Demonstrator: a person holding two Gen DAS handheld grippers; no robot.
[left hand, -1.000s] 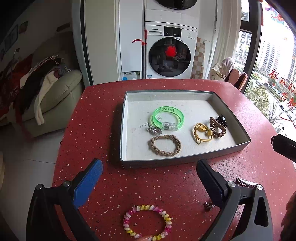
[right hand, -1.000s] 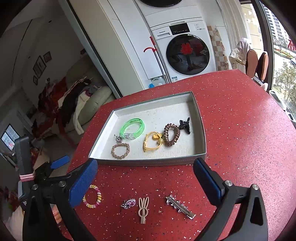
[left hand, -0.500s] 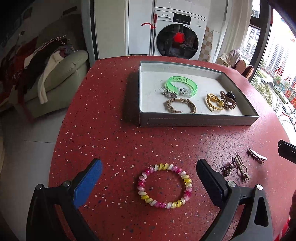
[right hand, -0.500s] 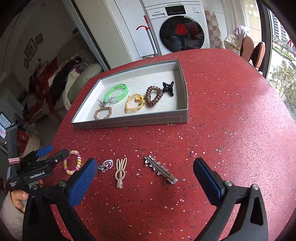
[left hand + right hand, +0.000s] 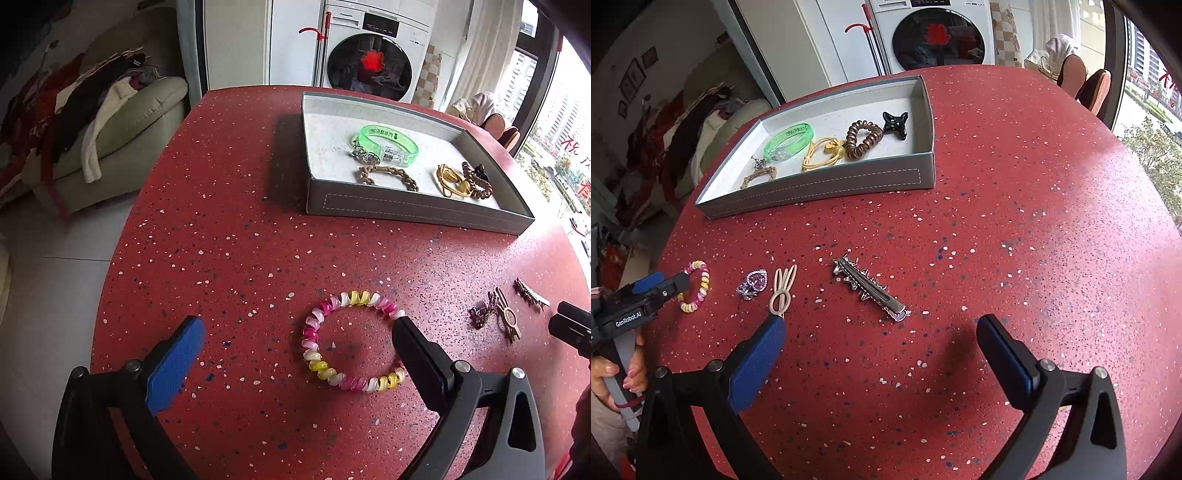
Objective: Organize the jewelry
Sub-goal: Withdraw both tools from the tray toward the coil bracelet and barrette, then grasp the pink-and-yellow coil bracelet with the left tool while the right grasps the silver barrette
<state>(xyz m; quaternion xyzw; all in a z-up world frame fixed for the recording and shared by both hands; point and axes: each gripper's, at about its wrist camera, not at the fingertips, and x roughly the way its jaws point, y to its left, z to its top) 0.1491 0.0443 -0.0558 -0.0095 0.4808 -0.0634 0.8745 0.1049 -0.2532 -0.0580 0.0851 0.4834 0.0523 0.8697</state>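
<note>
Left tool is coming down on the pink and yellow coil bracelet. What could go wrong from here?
1. The left tool is open with its right finger overlapping the coil bracelet; closing may pinch only one side and the springy loop could flick away.
2. The heart charm and beige hair clip lie close together beside the bracelet; a sideways drag might scatter them.
3. The grey tray is already crowded, so a drop could tangle pieces.

A: The table (image 5: 1015, 192) looks like polished red terrazzo, pale chips in a smooth surface. The tray (image 5: 820, 181)?

B: Grey, matt, leather-like, stitched; its floor seems rough and papery. At its nine o'clock lies a translucent green plastic bangle (image 5: 788, 142).

A: The spiked clip (image 5: 868, 290) is shiny metal; the spiral bracelet (image 5: 349, 341), glossy plastic.
</note>
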